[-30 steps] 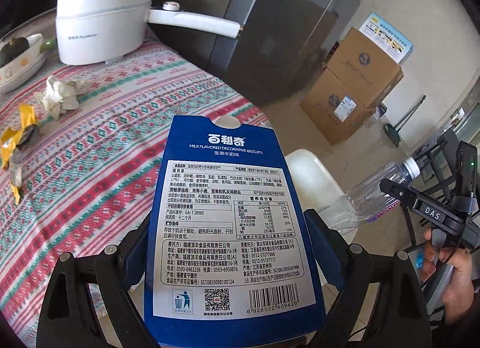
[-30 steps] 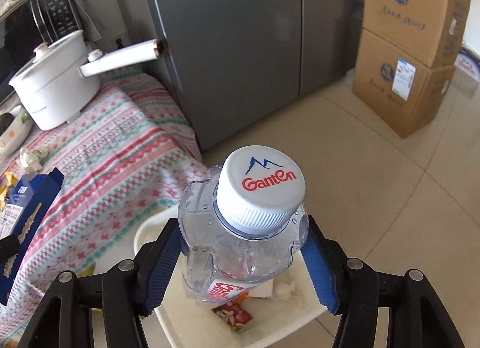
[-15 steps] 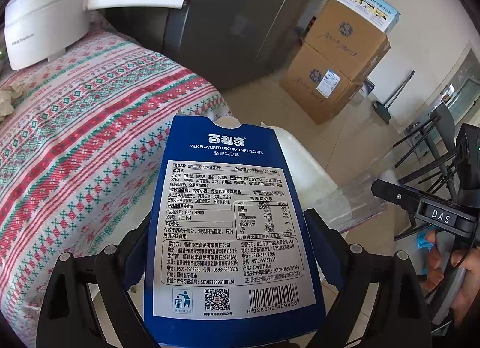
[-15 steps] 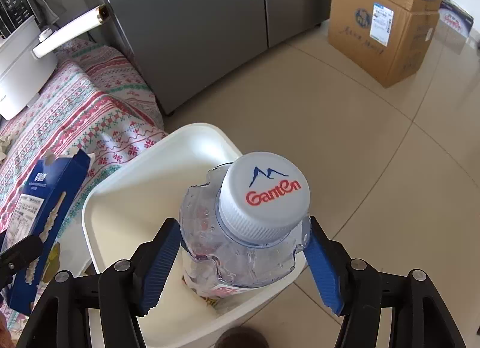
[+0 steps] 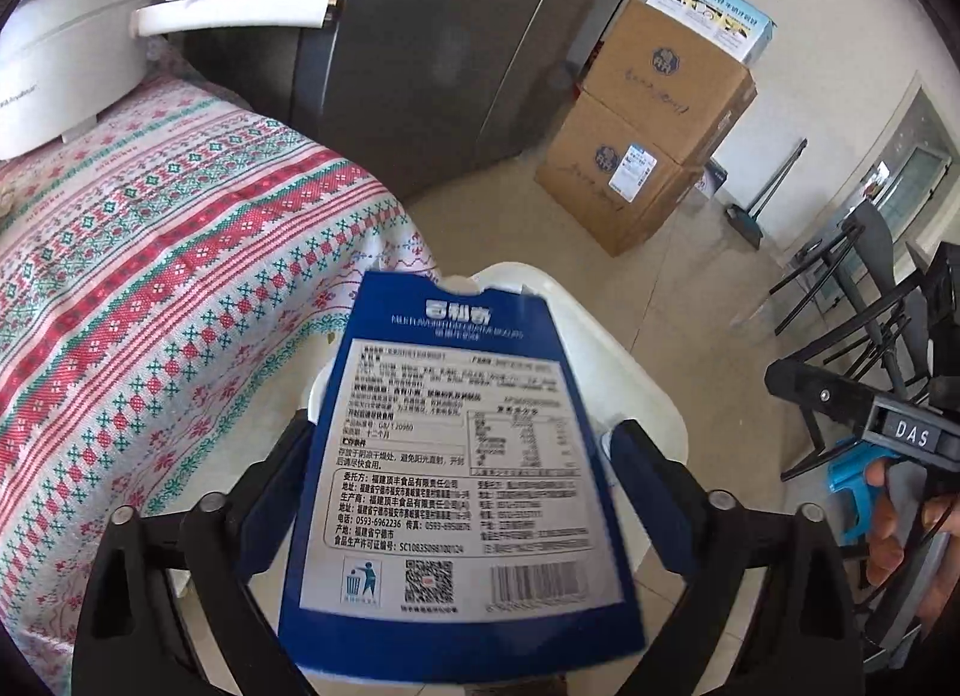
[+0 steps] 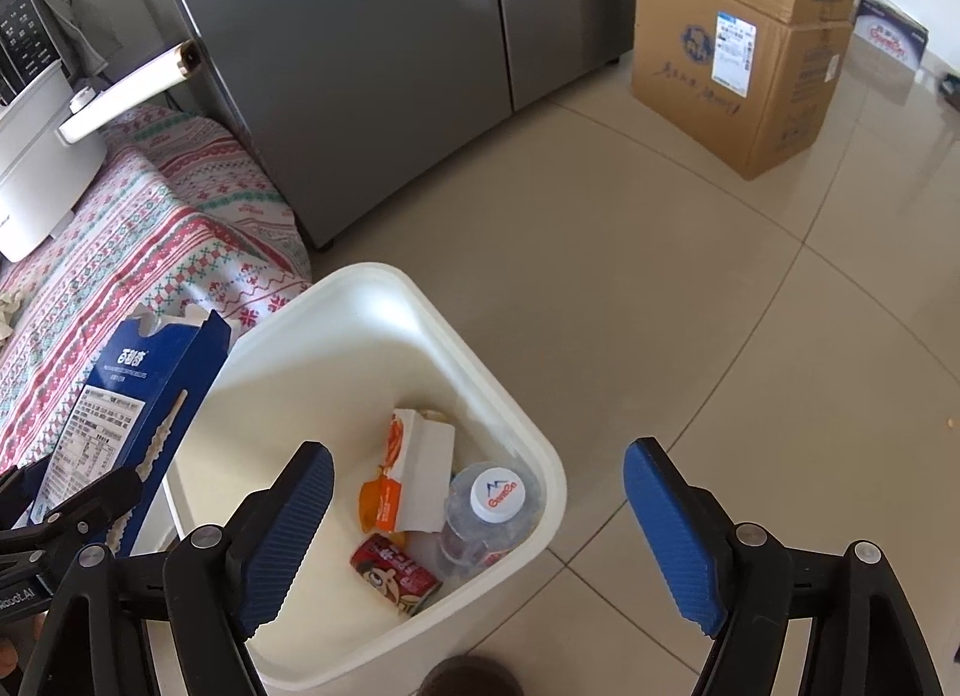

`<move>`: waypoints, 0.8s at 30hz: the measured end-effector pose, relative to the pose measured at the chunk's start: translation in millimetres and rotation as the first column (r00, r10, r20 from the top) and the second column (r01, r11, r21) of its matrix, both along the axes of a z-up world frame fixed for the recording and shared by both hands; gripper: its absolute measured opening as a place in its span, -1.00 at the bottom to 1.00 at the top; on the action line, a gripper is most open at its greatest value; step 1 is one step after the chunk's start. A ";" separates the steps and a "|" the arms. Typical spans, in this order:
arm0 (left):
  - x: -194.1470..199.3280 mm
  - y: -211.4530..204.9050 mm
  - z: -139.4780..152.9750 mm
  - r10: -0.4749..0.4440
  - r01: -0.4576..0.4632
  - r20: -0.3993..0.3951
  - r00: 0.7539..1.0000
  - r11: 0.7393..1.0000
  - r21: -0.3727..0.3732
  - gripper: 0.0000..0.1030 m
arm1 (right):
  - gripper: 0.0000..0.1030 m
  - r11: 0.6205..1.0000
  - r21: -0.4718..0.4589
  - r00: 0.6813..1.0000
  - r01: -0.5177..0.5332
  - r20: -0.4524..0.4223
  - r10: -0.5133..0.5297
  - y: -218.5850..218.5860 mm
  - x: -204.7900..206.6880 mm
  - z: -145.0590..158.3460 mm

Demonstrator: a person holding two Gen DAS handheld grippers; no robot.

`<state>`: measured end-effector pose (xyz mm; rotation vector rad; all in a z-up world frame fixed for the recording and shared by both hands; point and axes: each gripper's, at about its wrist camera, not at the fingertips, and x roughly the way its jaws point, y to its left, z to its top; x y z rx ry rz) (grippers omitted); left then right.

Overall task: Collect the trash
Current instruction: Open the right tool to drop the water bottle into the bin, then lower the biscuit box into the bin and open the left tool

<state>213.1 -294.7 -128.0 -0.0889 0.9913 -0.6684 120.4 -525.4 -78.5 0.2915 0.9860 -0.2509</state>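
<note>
My left gripper (image 5: 462, 432) is shut on a blue biscuit box (image 5: 456, 456) and holds it upright above the near edge of the white trash bin (image 5: 636, 360). The box (image 6: 132, 390) also shows at the left of the right wrist view, beside the bin's rim (image 6: 372, 273). My right gripper (image 6: 474, 492) is open and empty over the bin. The clear water bottle with a white cap (image 6: 489, 507) lies inside the bin next to an orange-and-white carton (image 6: 414, 468) and a red can (image 6: 396, 573).
A table with a patterned red-and-green cloth (image 5: 150, 252) stands left of the bin, with a white pot (image 5: 66, 54) on it. A grey fridge (image 6: 372, 48) is behind. Stacked cardboard boxes (image 6: 744, 36) stand on the tiled floor at the right.
My right gripper opened and the water bottle dropped into the bin. My left gripper carried the biscuit box from over the table to the bin's edge.
</note>
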 end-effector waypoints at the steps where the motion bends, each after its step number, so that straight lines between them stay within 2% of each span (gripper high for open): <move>1: -0.4 0.6 1.6 -0.003 0.003 0.001 1.000 1.000 -0.012 1.00 | 0.63 1.000 -0.003 1.000 0.000 0.001 0.000 0.5 -0.3 0.9; 11: -15.6 14.4 20.5 -0.062 0.056 0.077 0.995 0.995 0.079 1.00 | 0.68 1.000 -0.001 1.000 0.015 0.025 -0.015 9.3 1.1 12.7; 17: -16.8 48.8 39.1 -0.029 0.022 0.103 0.994 0.998 0.066 1.00 | 0.70 1.000 -0.008 0.999 0.008 0.036 -0.008 24.4 5.7 19.5; 24: -13.7 97.9 54.9 0.047 -0.057 0.113 0.993 0.994 0.090 1.00 | 0.72 0.995 -0.052 0.997 -0.080 0.003 0.081 61.0 19.1 17.2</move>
